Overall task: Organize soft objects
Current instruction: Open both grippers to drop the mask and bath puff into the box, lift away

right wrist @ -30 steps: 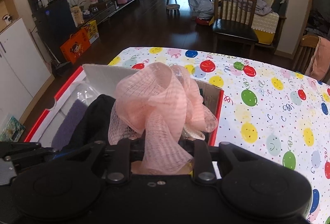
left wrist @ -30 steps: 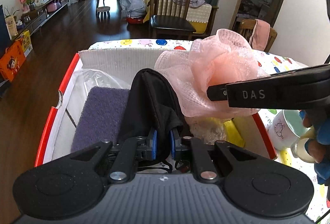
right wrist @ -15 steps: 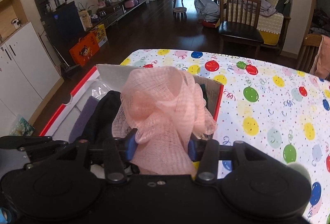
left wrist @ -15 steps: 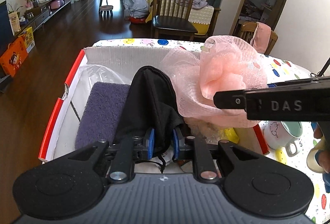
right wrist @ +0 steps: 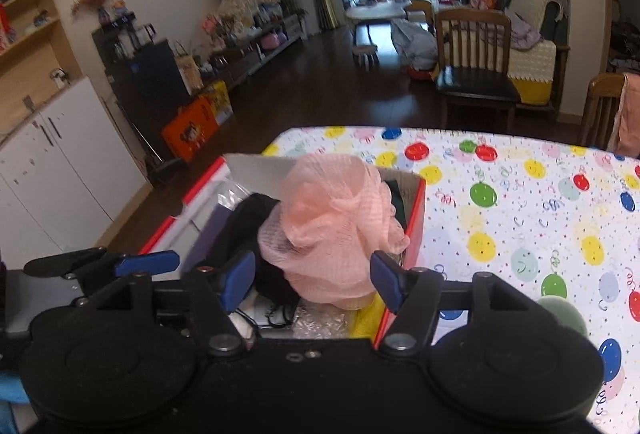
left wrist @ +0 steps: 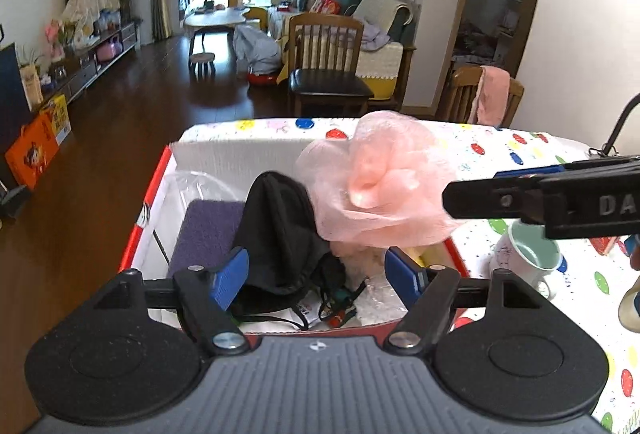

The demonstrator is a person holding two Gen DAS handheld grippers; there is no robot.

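Note:
A red-edged cardboard box stands on the table and also shows in the right wrist view. In it lie a pink mesh bath puff, a black cloth and a purple sponge pad. The puff rests on top at the box's right side. My left gripper is open just above the box's near edge, with the black cloth between its blue pads. My right gripper is open, with the puff free between its pads.
A white and green mug stands right of the box on the balloon-print tablecloth. Clear plastic lies in the box's far left corner. Wooden chairs stand beyond the table. The floor drops off to the left.
Both grippers have opened and drawn back. The left let go of the black cloth and the right let go of the pink puff, which now rests in the box.

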